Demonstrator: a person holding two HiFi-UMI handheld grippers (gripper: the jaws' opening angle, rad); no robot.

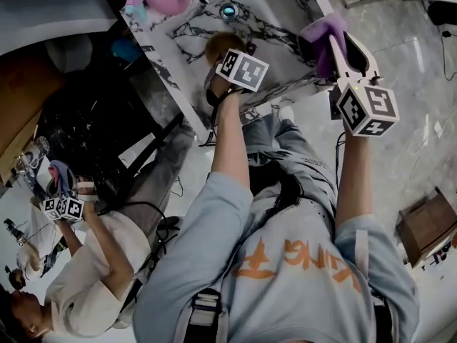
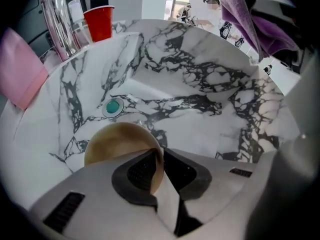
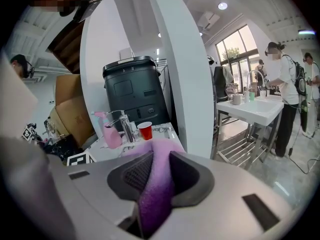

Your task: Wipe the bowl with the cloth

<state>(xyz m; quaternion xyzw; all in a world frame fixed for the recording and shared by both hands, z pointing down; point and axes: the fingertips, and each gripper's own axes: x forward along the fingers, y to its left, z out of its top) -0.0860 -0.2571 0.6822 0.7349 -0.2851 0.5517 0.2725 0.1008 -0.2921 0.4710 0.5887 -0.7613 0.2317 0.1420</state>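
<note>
Light-blue T-shirt (image 1: 285, 284) with orange lettering, grey jeans (image 1: 285, 138), black strap (image 1: 206, 309); grey tongs (image 2: 161, 165) with square-marker cubes (image 1: 243, 70).

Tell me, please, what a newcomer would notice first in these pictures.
The left hand-held gripper pinches the rim of a brown bowl above the black-veined marble sink. The right hand-held gripper is shut on a purple cloth, held apart from the bowl, to its right. A red cup stands at the sink's back edge.

Head view steeply down, left gripper view close over same marble sink (image 1: 275, 27) (image 2: 210, 134), right gripper view level, roomward
</note>
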